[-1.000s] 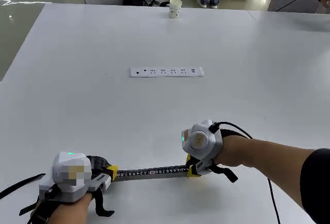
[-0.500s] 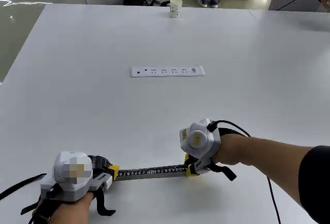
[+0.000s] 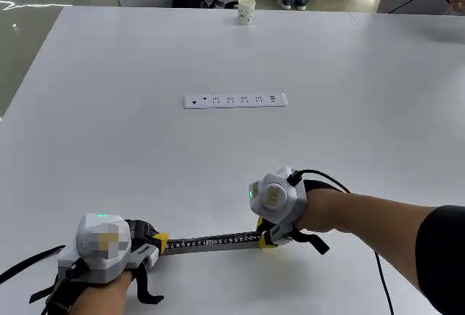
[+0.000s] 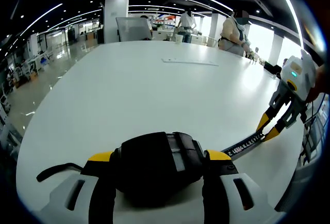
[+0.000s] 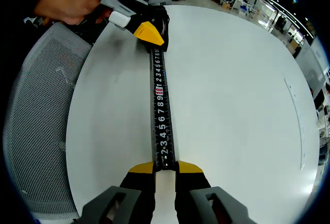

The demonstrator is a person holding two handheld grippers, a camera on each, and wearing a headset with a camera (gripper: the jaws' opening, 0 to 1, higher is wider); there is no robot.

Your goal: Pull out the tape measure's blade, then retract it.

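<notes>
Blade [image 5: 161,115] black, white-numbered, extended; case [image 4: 157,164] black, rounded.

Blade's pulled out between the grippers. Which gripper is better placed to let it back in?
Right, probably. The right gripper is shut on the end of the blade and can travel toward the case. The left gripper is clamped on that case, anchoring it.

A big white table [image 3: 109,112] with a smooth top has a long white power strip [image 3: 235,101] lying flat near its middle, and a small paper cup [image 3: 247,11] stands upright well behind the power strip, close to the far edge of the table
</notes>
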